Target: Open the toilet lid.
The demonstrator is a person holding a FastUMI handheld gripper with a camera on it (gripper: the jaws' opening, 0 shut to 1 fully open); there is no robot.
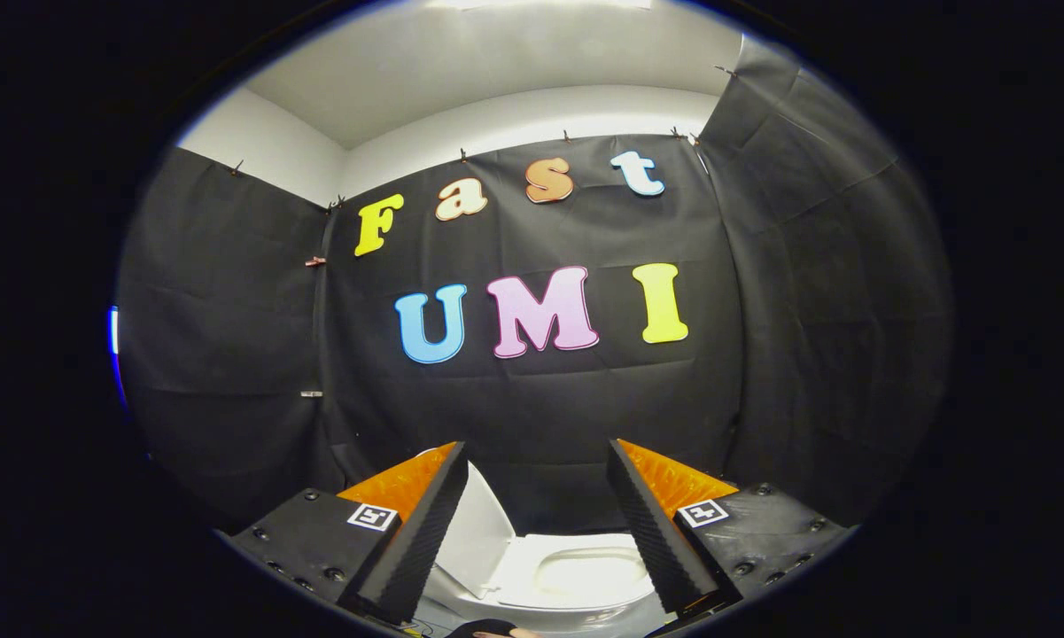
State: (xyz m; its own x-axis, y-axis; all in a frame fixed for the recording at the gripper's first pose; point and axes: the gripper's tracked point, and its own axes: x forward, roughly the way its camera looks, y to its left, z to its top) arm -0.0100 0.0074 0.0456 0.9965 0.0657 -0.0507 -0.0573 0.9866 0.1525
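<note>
Already your gripper (539,496) hangs released, fingers spread wide on nothing — likely because the work looks done. Below and between them sits the glossy white ceramic toilet (576,576), its smooth white plastic lid (478,536) raised and leaning toward the left finger, bowl exposed. Open room lies ahead up to the black cloth wall (532,399) — you could withdraw freely.

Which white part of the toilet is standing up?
The lid, raised beside the near finger of the open gripper. The seat lies flat around the bowl.
</note>
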